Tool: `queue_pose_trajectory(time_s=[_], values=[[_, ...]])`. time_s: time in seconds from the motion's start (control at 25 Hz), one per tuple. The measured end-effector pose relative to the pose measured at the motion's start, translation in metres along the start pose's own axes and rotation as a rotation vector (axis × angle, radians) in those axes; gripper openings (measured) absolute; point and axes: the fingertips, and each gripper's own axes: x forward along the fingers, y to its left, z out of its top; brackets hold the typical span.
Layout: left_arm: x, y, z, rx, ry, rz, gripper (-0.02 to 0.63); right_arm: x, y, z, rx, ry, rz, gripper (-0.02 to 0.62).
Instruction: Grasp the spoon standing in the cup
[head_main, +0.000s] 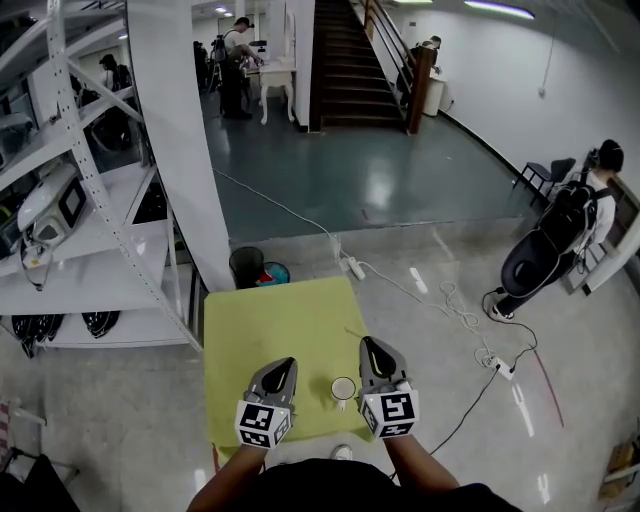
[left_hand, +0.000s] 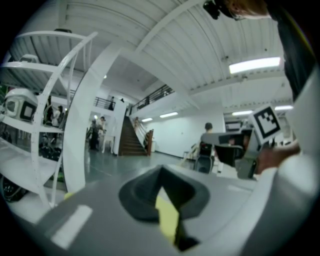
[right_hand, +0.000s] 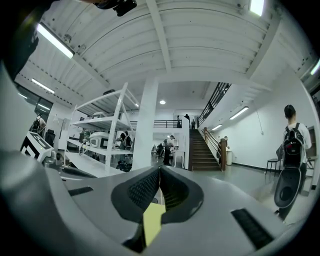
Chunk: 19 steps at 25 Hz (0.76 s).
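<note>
A small white cup (head_main: 343, 389) stands on the yellow table (head_main: 280, 325) near its front edge, between my two grippers. From the head view I cannot make out a spoon in it. My left gripper (head_main: 291, 361) lies just left of the cup, pointing away from me, and its jaws meet at the tip with nothing in them (left_hand: 161, 172). My right gripper (head_main: 367, 341) sits just right of the cup with its tip a little beyond it, and it is shut and empty (right_hand: 160, 170). Neither gripper view shows the cup; only a sliver of yellow table shows under the jaws.
A black bin (head_main: 246, 266) stands at the table's far edge beside a white column (head_main: 180, 150). White shelving (head_main: 80, 210) fills the left. A power strip and cables (head_main: 355, 268) lie on the floor to the right. A person with a backpack (head_main: 585, 215) stands far right.
</note>
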Motion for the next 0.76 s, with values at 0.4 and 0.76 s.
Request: queue_pose_trajectory(time_s=[0.4,0.76], values=[[0.0031,0.0003,0.0058,0.002,-0.016,0.004,0.006,0.0050,0.0000,-0.0017,0.009,0.004,0.010,0.011],[0.0089,0.0011,0.0004,-0.012,-0.012,0.012,0.006,0.0079,-0.0047,-0.0101,0.014,0.023,0.020,0.011]])
